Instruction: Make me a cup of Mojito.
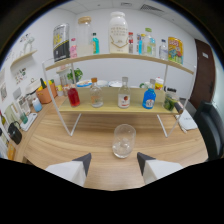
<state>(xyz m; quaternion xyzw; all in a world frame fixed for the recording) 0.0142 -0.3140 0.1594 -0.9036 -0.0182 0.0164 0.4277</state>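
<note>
A clear stemless glass point(123, 140) stands on the wooden table point(55, 142), just ahead of my gripper point(114, 161) and slightly beyond its fingertips. The two fingers are spread wide apart with nothing between them. Beyond the glass, the lower shelf point(107, 108) of a white wire rack carries a red-liquid bottle point(73, 94), a clear bottle point(96, 94), a bottle with a red label point(124, 95), a blue-liquid bottle point(149, 97) and a green item point(169, 103).
The top shelf point(120, 57) holds a large white bottle point(118, 33), a clear jug point(85, 36), a dark canister point(60, 43) and several small bottles and packets. Orange containers point(44, 93) and wall shelves point(22, 56) are to the left; a dark chair point(210, 127) stands right.
</note>
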